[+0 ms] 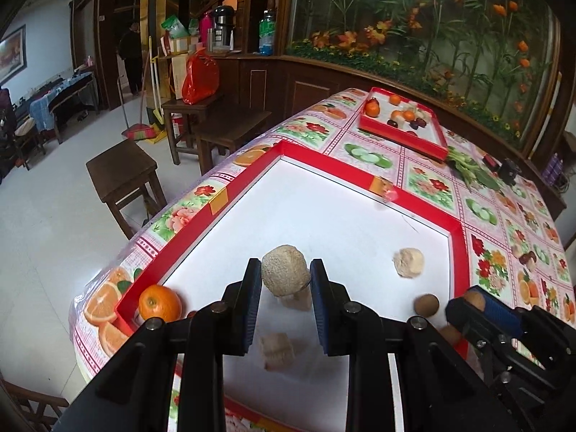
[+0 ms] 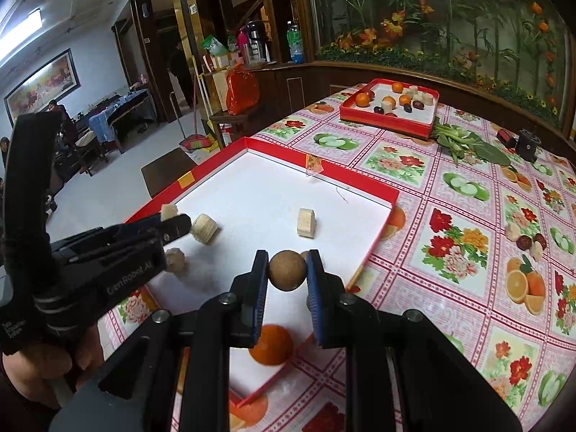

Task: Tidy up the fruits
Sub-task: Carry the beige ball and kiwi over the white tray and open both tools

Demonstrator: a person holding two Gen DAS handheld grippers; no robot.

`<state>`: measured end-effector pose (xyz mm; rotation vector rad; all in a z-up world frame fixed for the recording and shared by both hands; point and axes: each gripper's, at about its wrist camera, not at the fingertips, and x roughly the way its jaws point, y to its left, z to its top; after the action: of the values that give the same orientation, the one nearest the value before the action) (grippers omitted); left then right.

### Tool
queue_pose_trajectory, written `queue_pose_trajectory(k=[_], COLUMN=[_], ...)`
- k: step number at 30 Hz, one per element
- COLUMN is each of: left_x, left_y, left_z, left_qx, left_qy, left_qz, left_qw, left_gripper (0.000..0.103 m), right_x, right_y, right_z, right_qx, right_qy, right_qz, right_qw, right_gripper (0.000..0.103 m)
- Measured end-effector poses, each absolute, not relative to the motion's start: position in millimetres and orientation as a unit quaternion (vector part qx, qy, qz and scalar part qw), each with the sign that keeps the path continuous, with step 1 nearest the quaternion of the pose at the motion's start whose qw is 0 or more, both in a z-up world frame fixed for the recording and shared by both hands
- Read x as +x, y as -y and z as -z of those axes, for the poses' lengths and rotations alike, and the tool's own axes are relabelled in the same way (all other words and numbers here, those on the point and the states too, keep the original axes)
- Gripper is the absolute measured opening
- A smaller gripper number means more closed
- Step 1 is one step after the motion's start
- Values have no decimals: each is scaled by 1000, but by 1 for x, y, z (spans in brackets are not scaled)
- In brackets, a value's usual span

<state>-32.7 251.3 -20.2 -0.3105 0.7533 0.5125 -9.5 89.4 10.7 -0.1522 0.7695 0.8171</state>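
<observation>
My left gripper (image 1: 285,280) is shut on a beige textured chunk (image 1: 284,269) over the near red-rimmed white tray (image 1: 252,172). My right gripper (image 2: 287,268) is shut on a brown round fruit (image 2: 287,270) above the tray's near right edge (image 2: 378,230); it shows at the right of the left wrist view (image 1: 478,306). In the tray lie an orange (image 1: 159,302), another brown ball (image 1: 426,304), a pale lump (image 1: 408,262) and beige blocks (image 2: 306,223). The left gripper shows in the right wrist view (image 2: 172,221).
A second red tray (image 2: 381,117) at the far end holds oranges, dark fruits and beige pieces. Leafy greens (image 2: 464,142) and a black object (image 2: 527,144) lie beside it. Loose fruits (image 2: 525,241) sit on the flowered tablecloth at right. Wooden stools (image 1: 122,176) stand left of the table.
</observation>
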Motion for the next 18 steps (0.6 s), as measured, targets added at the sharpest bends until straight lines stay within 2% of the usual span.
queue_pose_trajectory(k=[13,14,16,18], left_x=[-23,-23,-23,-26], left_y=[-263,-264,-263,-262], left_z=[34,34,34,31], left_qx=[-155,-153,-153,-153], left_qy=[-381,-380,-388,-379], left_qz=[-264,-271,-278,-287], left_qw=[872,871,865,867], left_gripper=[28,34,75,79], right_x=[6,7,9,11], right_y=[-131,-133,-135,-136], right_z=[9,11,15,18], right_qx=[-86,-87,-89,-90], right_qy=[-385,-389,-396,-399], right_qz=[-399,-400,-402,-403], right_qw=[828,826,821,819], right_gripper=[24,24,24,24])
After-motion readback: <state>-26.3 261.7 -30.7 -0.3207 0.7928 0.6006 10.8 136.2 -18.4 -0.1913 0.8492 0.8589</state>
